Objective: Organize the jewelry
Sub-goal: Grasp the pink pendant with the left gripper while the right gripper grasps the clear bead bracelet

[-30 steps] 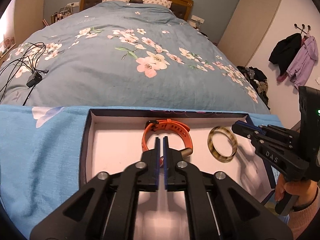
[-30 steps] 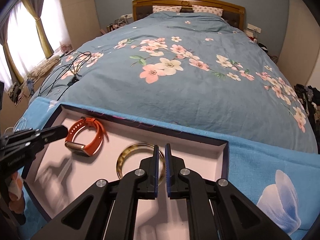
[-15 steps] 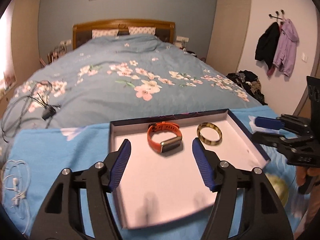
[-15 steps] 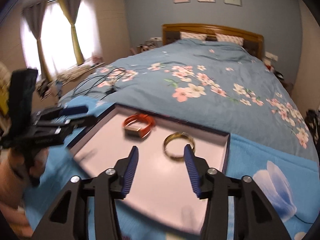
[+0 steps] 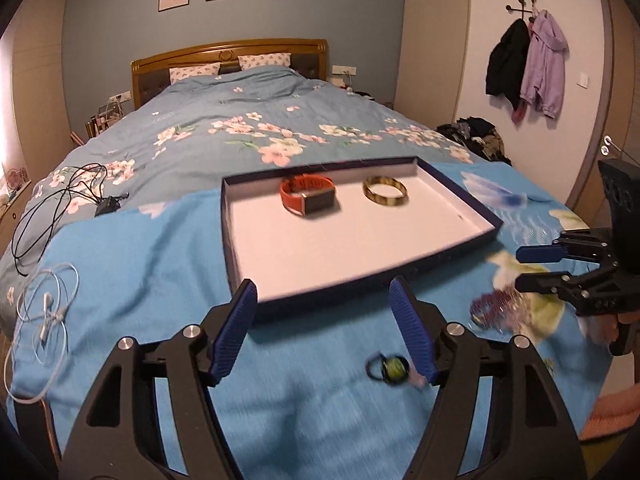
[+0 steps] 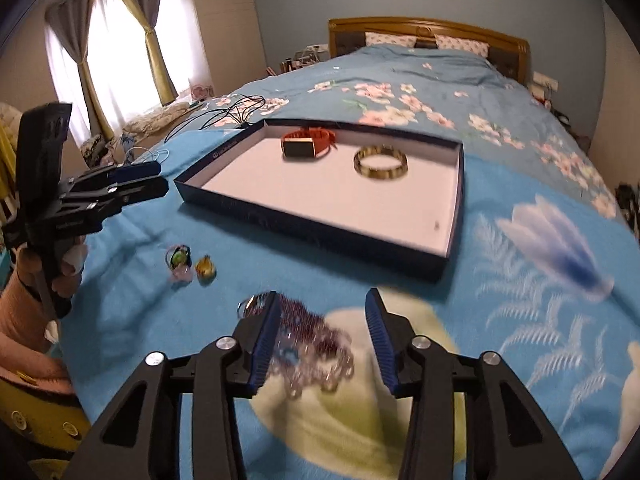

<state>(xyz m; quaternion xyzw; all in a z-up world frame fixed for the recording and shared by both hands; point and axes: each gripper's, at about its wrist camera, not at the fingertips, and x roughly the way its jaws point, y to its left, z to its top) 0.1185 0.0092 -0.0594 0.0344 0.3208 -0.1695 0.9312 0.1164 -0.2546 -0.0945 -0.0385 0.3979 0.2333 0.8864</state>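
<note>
Dark-blue tray (image 5: 456, 196), white inside. In it: orange watch (image 5: 307, 194), gold-brown mottled bangle (image 5: 385, 192). Beside it, purple beads (image 6: 316, 336) are seen on bright-blue flowered cloth (image 5: 132, 264).

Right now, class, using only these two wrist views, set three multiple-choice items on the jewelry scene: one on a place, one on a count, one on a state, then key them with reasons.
1. Where does the beaded bracelet pile lie?
A. inside the tray
B. on the blue cloth in front of the tray
C. on the pillows

2. How many pieces lie inside the tray?
A. none
B. two
C. five

3. How does the right claw stand?
A. apart, nothing gripped
B. clamped on the bangle
C. clamped on the watch

Key:
1 B: the beaded bracelet pile rests on the blue cloth, outside the tray.
2 B: only the orange watch and the gold bangle are in it.
3 A: the right claw has its fingers either side of the pile, closing but not yet pressing it.
</note>
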